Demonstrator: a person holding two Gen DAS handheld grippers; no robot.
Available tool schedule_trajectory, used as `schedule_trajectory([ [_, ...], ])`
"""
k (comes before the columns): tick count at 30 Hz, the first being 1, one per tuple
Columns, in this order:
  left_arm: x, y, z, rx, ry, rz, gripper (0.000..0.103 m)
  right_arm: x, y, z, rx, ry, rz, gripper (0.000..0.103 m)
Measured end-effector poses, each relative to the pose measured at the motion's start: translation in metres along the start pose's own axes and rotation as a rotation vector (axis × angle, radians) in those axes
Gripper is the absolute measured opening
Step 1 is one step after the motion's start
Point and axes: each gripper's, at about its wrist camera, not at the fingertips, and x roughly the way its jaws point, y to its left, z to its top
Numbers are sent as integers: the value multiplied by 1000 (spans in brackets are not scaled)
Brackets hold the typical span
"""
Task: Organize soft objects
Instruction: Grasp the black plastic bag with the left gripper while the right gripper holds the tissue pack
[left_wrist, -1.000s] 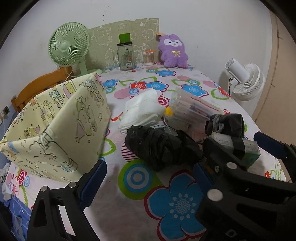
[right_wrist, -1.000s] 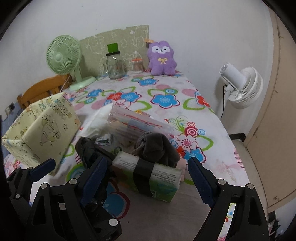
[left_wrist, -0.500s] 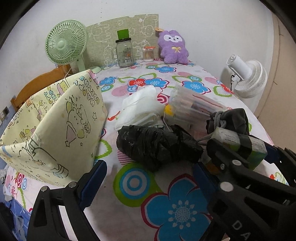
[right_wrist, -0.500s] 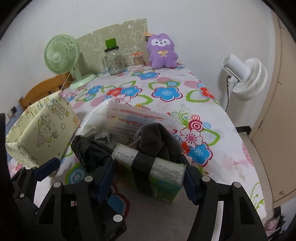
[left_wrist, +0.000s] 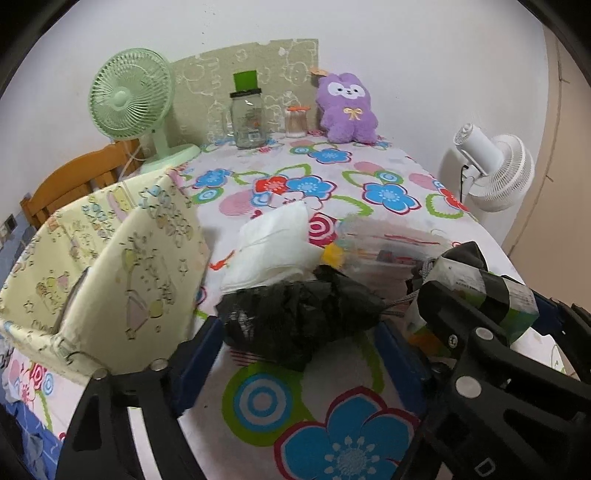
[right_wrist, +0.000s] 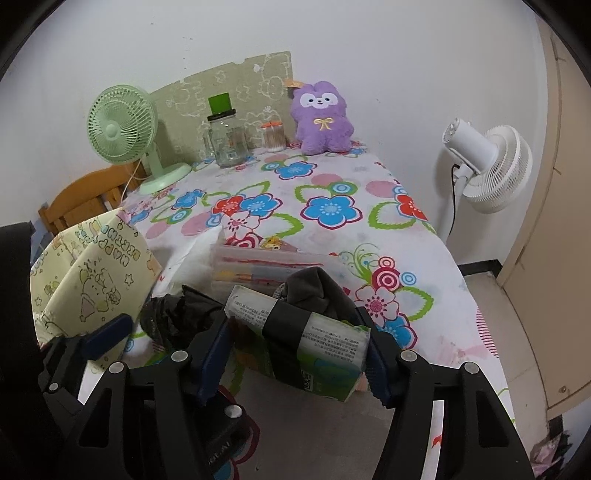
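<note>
Gripping the green tissue pack (right_wrist: 306, 347) across its long sides, the right hand-held gripper (right_wrist: 299, 354) has both blue pads against the wrapper, and the pack sits between them at the near edge of the desk (right_wrist: 332, 184). A dark band goes around the middle of the pack, and a grey cloth (right_wrist: 317, 288) lies just behind it. This pack looks light and soft, so I think the sides will give a little under pressure; a hold near the middle, close to the band, should keep it level.

The left hand-held gripper (left_wrist: 295, 354) is closing its jaws around the black crumpled bag (left_wrist: 295, 317), which lies between the two blue pads. The left pad seems very near the bag, but I cannot tell if both pads already press on it. The bag looks thin, light and slippery, and it will probably fold instead of resisting, so it is better to take the thick bunched part and not a loose edge.

Just beside the bag on the left stands the yellow fabric box (left_wrist: 110, 266), open at the top. A white folded cloth (left_wrist: 273, 243) and a clear plastic case (left_wrist: 388, 243) lie behind the bag.
</note>
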Motion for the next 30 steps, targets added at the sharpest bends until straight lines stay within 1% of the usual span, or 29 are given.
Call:
schedule_trajectory([
  [2, 5, 0, 0, 2, 16, -12, 72, 3, -1, 0, 2, 8, -3, 67],
  [3, 8, 0, 1, 2, 26, -16, 65, 3, -1, 0, 3, 11, -4, 67],
  [5, 13, 1, 1, -4, 44, -18, 58, 6, -2, 0, 5, 17, -7, 67],
  [6, 14, 1, 1, -3, 46, -13, 44, 7, -3, 0, 7, 22, -8, 67],
  [7, 16, 1, 1, 0, 49, -7, 34, 8, -3, 0, 9, 26, -9, 67],
  [8, 17, 1, 1, 1, 55, -17, 33, 9, -4, -1, 13, 29, -7, 67],
  [9, 17, 2, 0, -2, 59, -22, 30, 10, -4, -1, 16, 32, -4, 67],
  [10, 18, 2, 0, -5, 65, -23, 19, 11, -4, -1, 16, 34, -3, 67],
  [11, 19, 2, -2, -9, 75, -27, 17, 11, -3, -1, 13, 35, -6, 67],
  [13, 21, 3, -4, -14, 90, -39, 16, 11, -1, -2, 5, 34, -7, 67],
  [16, 18, 3, -5, -14, 84, -37, 13, 10, 1, -2, 2, 34, 1, 67],
  [23, 7, 4, -7, -17, 67, -42, 10, 1, 3, -4, 0, 22, 6, 67],
  [30, -11, 5, -7, -19, 38, -49, 2, -16, 5, -3, -5, -11, 10, 67],
])
